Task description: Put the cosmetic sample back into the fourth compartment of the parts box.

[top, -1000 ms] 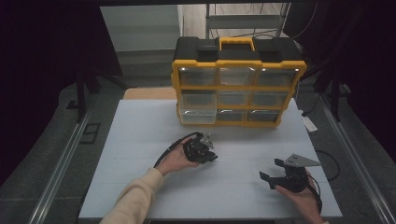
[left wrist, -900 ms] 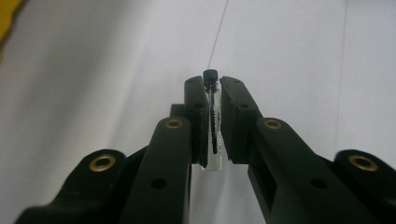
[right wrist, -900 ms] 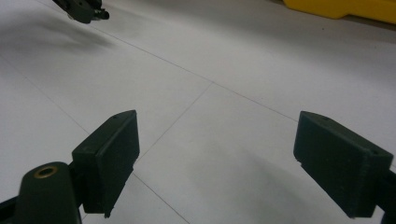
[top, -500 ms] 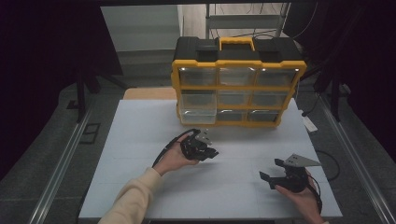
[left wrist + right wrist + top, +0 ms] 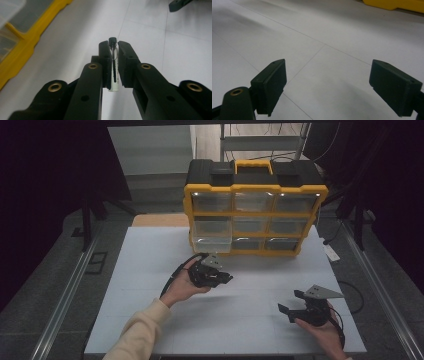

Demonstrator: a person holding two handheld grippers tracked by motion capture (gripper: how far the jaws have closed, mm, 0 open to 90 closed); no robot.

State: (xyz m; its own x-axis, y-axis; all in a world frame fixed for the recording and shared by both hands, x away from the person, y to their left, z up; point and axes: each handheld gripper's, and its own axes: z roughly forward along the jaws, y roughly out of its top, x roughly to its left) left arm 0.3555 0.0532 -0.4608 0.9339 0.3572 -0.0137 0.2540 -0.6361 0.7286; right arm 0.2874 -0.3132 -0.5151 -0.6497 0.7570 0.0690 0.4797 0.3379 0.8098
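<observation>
We hold a small clear vial point(image 5: 113, 67) with a black cap in the left gripper point(image 5: 216, 276), whose 2 jaws are pinched tight on its glass body, likely so it can be carried to the yellow organizer point(image 5: 255, 215) at the table's point(image 5: 150, 270) far edge, where 1 clear drawer point(image 5: 212, 244) stands pulled out. The vial stands lengthwise between the pads point(image 5: 105, 62), cap just past their tips, above the table's middle, while our right gripper point(image 5: 296, 306) waits near the right front corner, jaws wide apart and holding nothing.
</observation>
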